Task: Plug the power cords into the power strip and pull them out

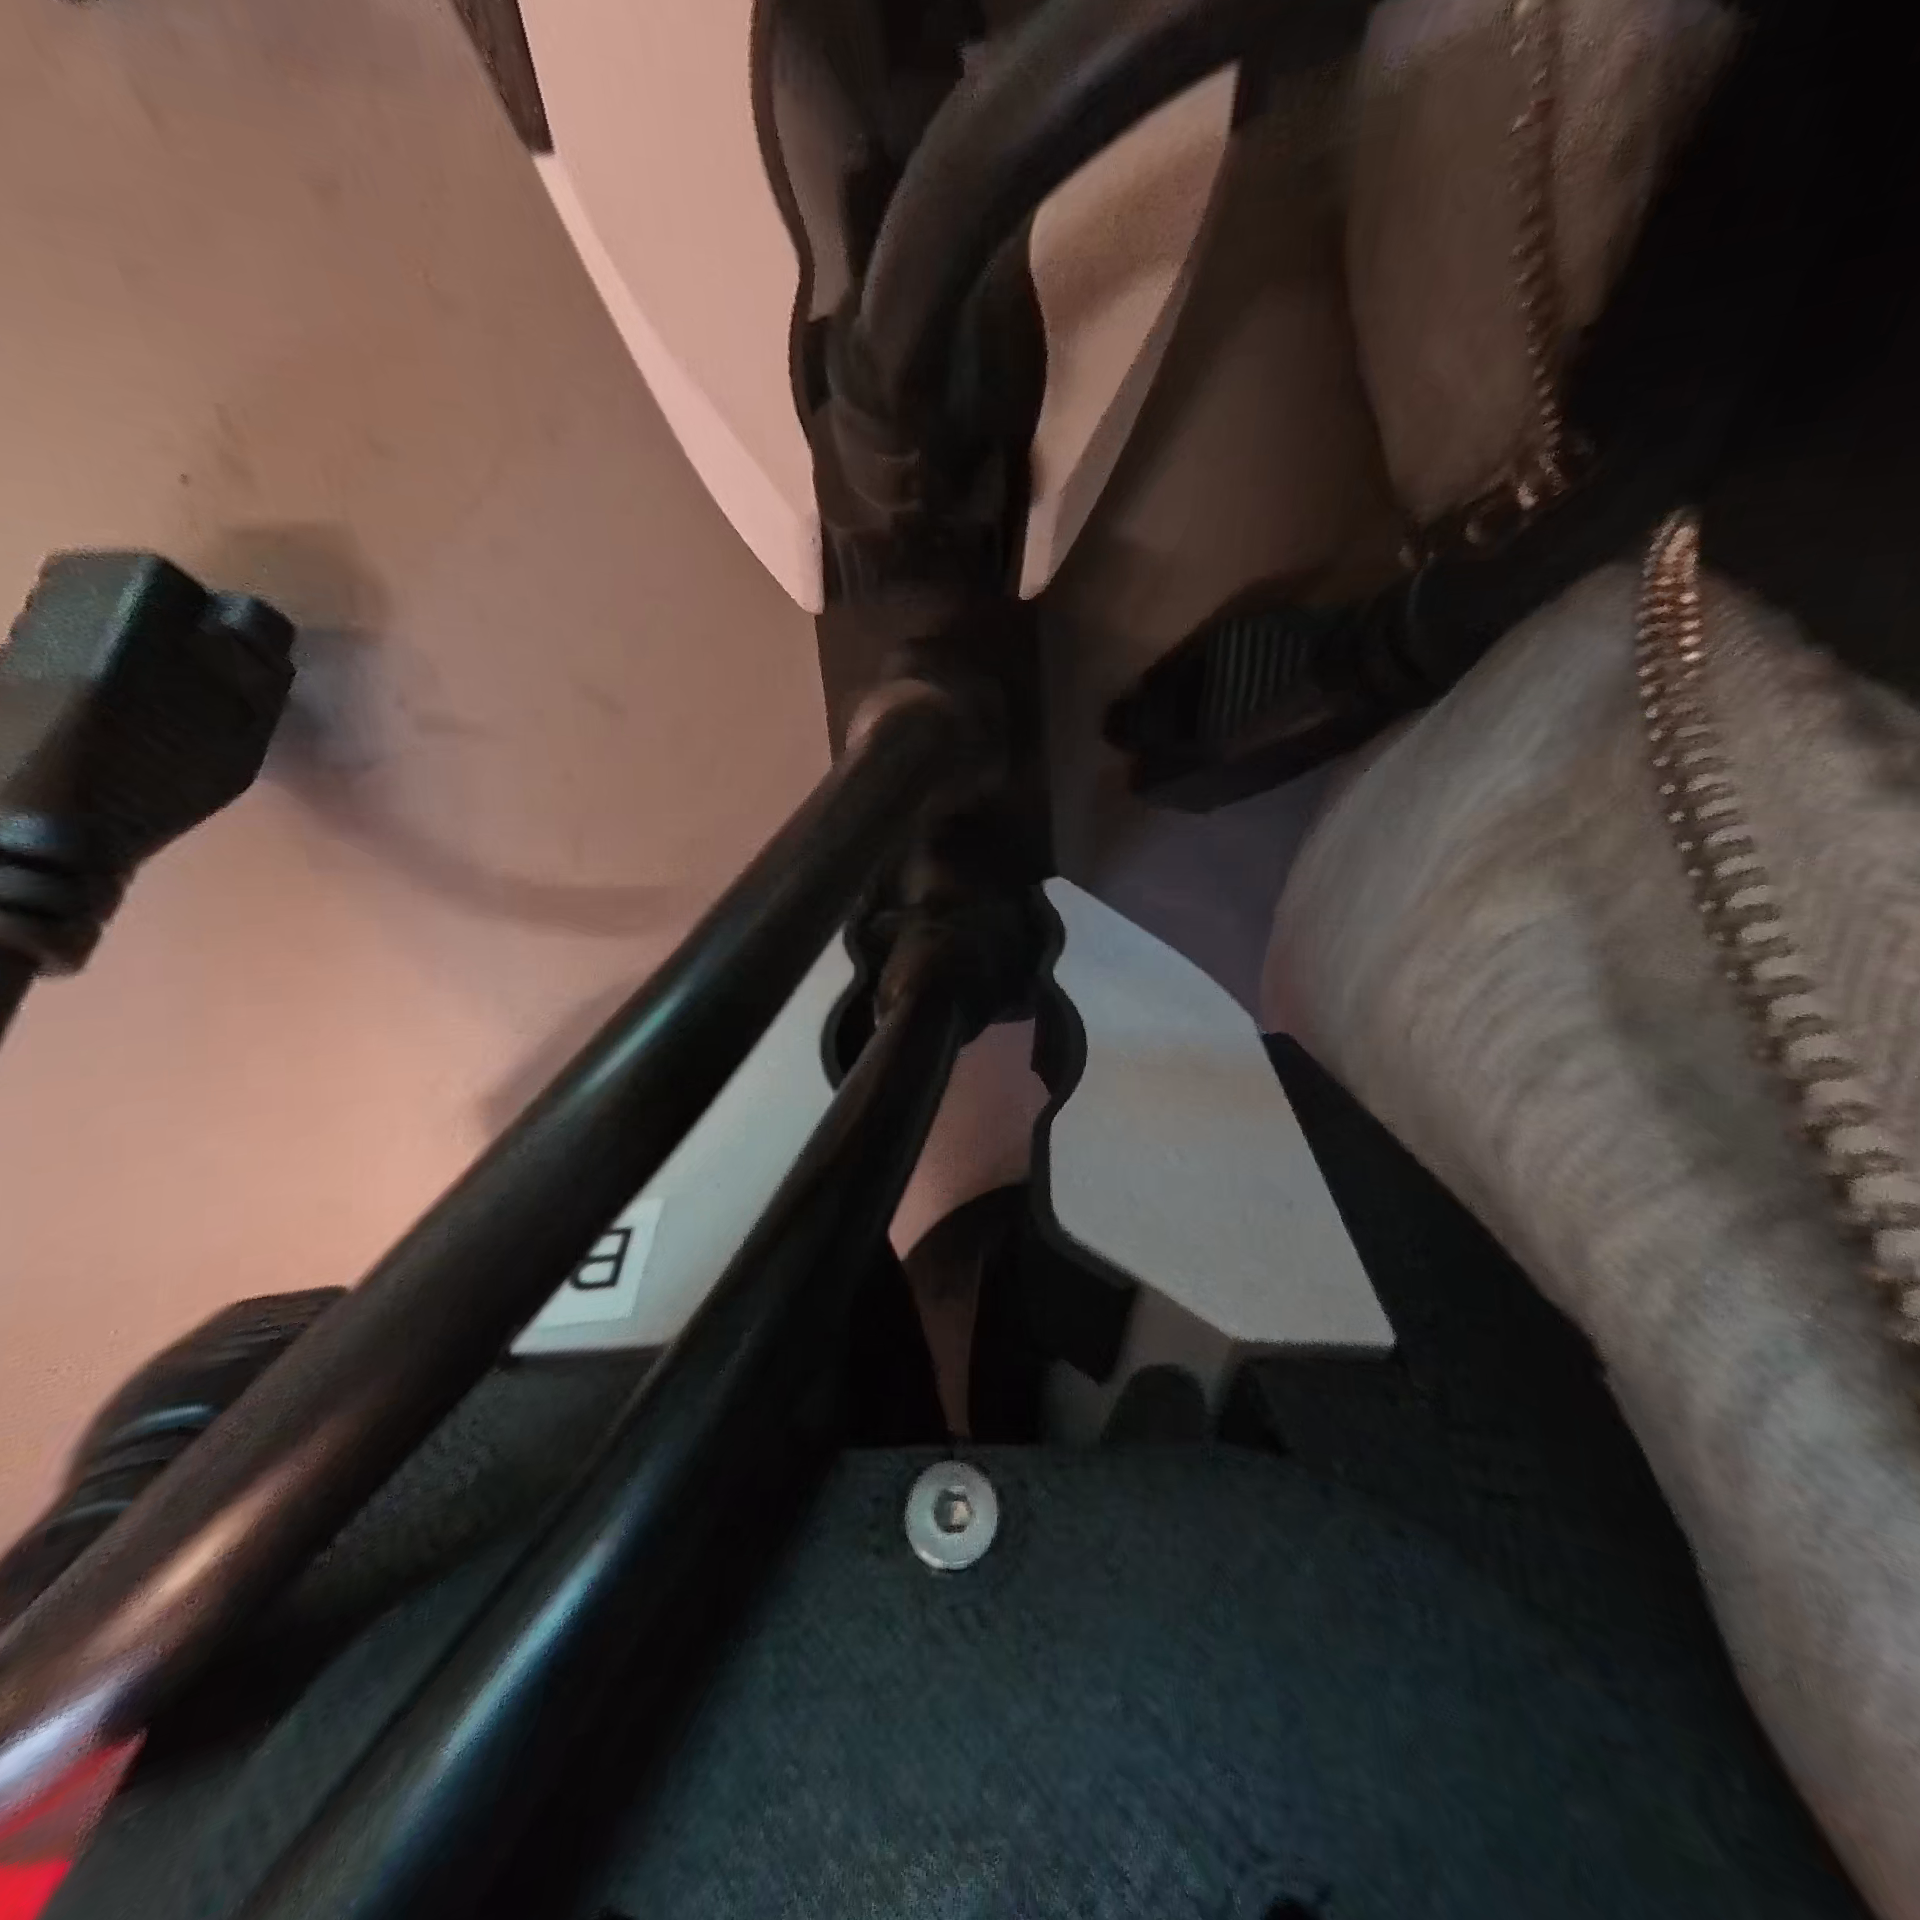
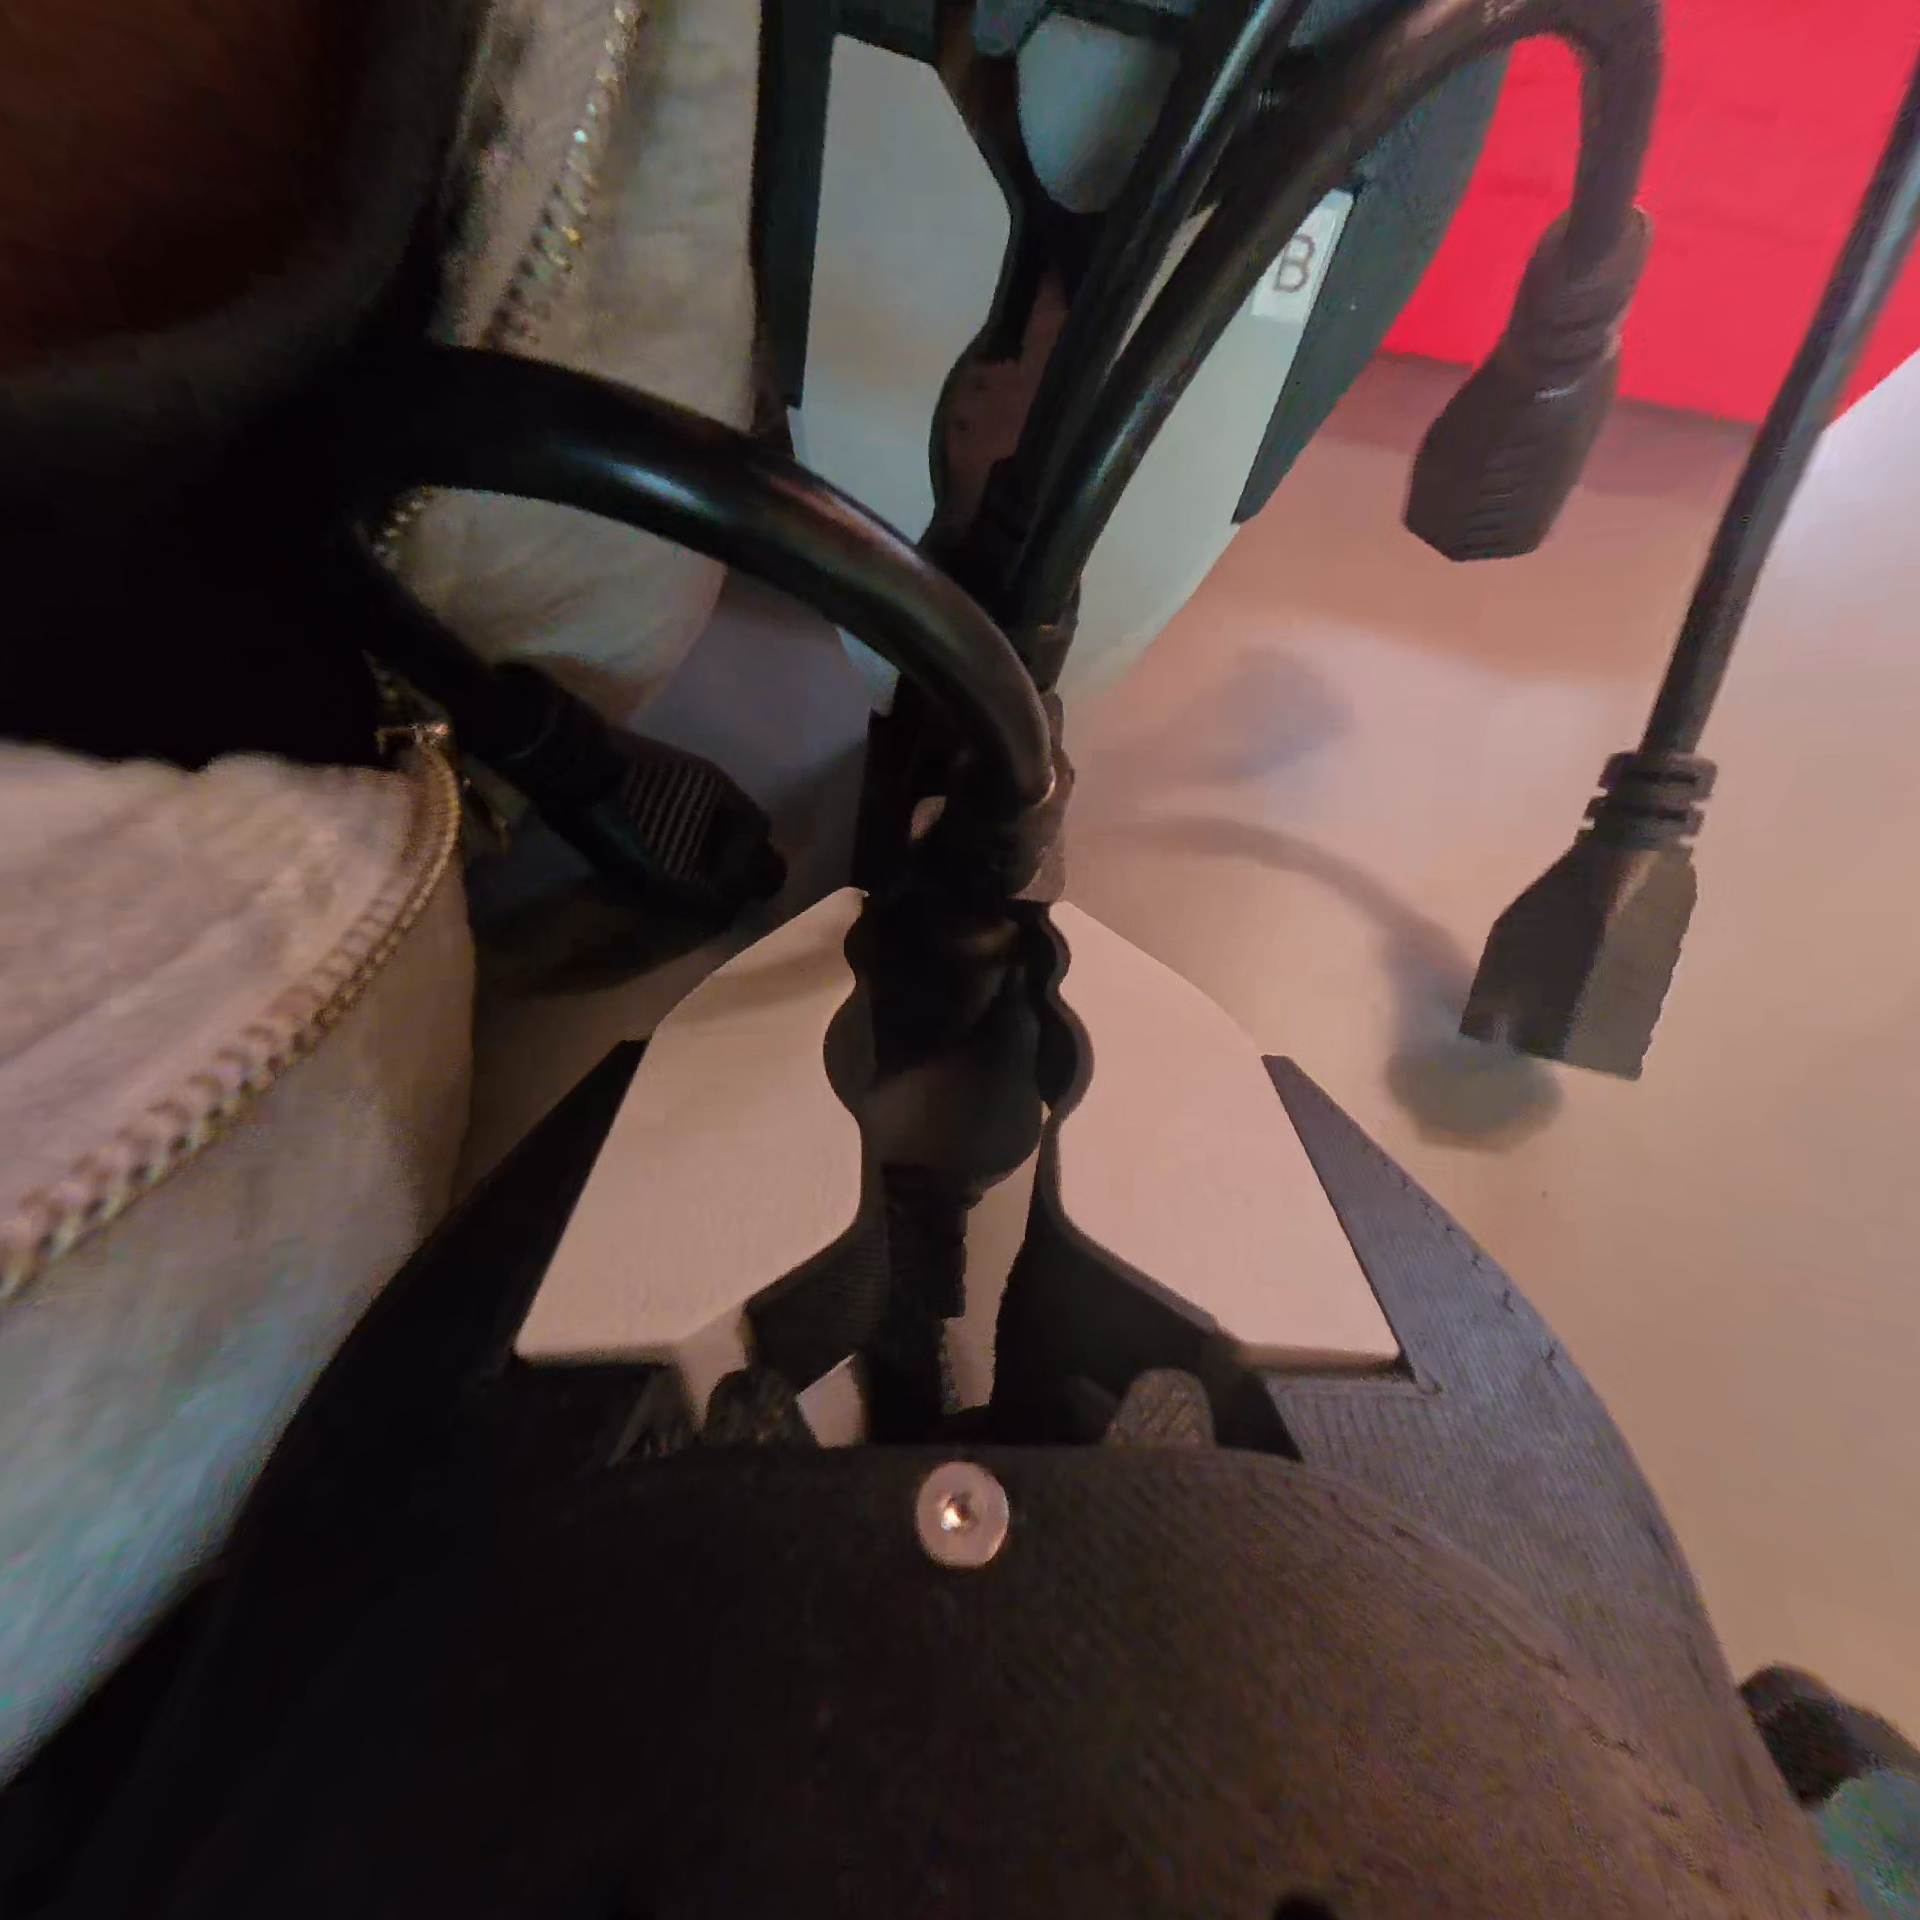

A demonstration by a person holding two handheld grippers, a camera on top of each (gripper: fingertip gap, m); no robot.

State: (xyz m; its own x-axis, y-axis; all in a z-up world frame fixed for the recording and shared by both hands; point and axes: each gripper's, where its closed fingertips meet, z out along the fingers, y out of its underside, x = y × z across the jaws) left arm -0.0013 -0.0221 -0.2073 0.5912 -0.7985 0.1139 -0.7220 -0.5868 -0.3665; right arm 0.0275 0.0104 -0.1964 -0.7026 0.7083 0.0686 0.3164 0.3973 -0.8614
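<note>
Both grippers face each other, jaws clamped on the same bundle of black cords [image 2: 966,956]; left gripper [image 1: 951,925], right gripper [image 2: 961,935]; plugs [image 2: 1579,956] dangle over the table [image 2: 1558,1351]; power strip not visible; judgement: separate one cord w/o tugging before plugging.

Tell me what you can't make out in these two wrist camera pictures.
- Power strip: in neither view.
- Where the cords run: left wrist view, cut off by the bottom-left edge.
- Left gripper grip point: left wrist view, dark and blurred where the cords cross its fingers.
- Plug prongs: right wrist view, hidden behind the jacket edge.
</note>
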